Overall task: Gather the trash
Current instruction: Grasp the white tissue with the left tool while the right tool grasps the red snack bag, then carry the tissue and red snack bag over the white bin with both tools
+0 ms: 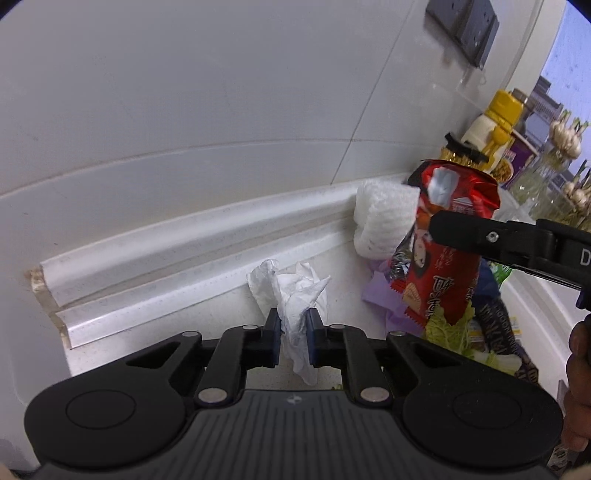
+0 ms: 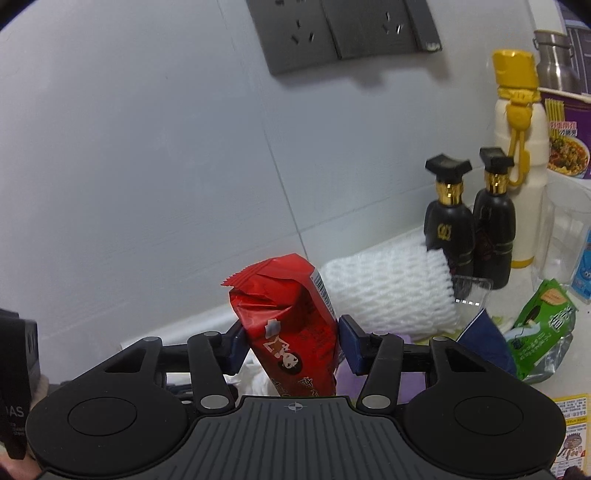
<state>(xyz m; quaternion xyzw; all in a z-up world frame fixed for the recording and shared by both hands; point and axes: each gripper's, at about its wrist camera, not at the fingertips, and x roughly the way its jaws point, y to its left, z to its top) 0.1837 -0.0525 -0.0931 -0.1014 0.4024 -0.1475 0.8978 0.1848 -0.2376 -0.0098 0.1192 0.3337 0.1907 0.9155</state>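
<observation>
My left gripper is shut on a crumpled white tissue just above the white counter, near the wall's moulding. My right gripper is shut on a red snack packet, held upright and lifted off the pile. In the left wrist view the same red packet hangs at the right with the right gripper's black finger across it. Under it lie more wrappers: a purple one, a dark one and some green leaf scraps.
A white foam net sleeve lies against the wall. Two black bottles, a white bottle with a yellow cap and a clear cup stand at the right. A green packet and a blue wrapper lie nearby. Grey sockets are on the wall.
</observation>
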